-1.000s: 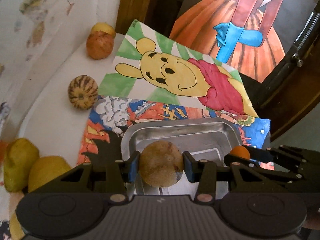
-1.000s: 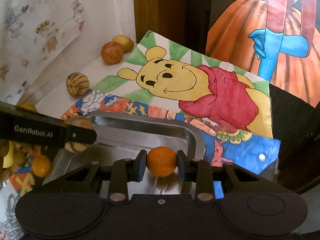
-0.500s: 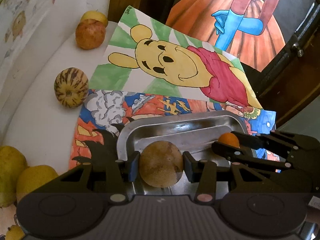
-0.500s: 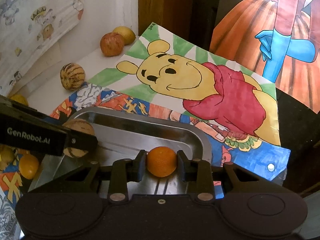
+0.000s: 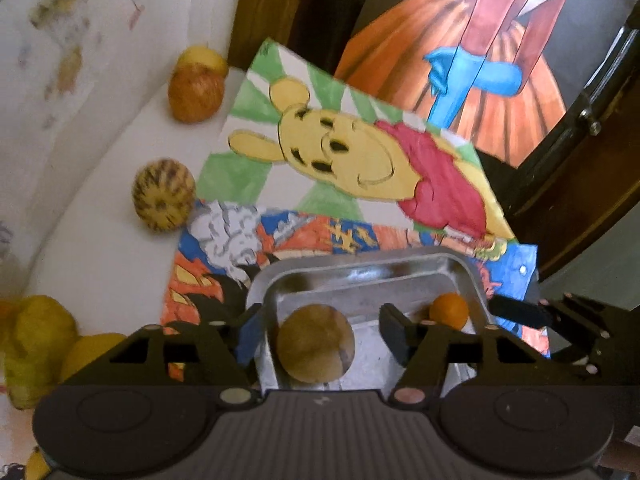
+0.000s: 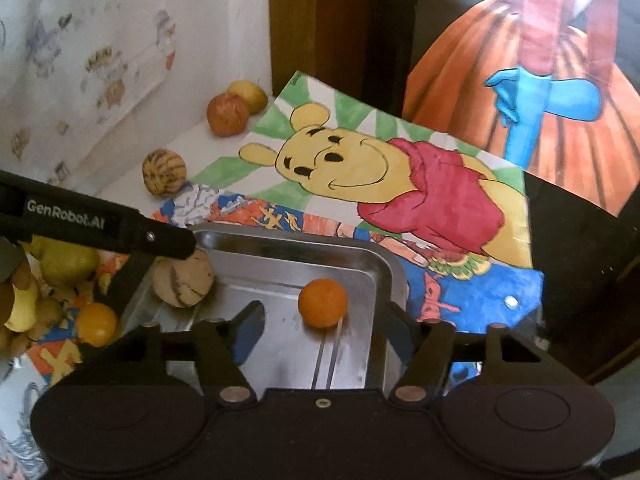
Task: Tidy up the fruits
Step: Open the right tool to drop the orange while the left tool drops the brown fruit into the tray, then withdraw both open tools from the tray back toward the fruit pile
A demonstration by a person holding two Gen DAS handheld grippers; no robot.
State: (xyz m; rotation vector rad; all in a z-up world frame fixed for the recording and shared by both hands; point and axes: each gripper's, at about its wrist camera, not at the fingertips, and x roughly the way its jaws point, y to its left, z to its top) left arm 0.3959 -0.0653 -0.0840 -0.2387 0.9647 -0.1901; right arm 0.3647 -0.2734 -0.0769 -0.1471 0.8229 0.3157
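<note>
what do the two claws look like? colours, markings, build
Both match: matte black plastic. Left claw and right claw each have two angular fingers on open triangular linkage arms with metal pivot rivets, blue pad faces, and a ribbed black body flanked by two round discs. White "GenRobot.AI" lettering runs along the left claw's side.

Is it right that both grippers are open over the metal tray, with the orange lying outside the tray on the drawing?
Not quite. The orange lies inside the tray, as the right wrist view shows. The rest holds: the left gripper and right gripper both have their jaws opening over the tray, pressing on nothing.
</note>
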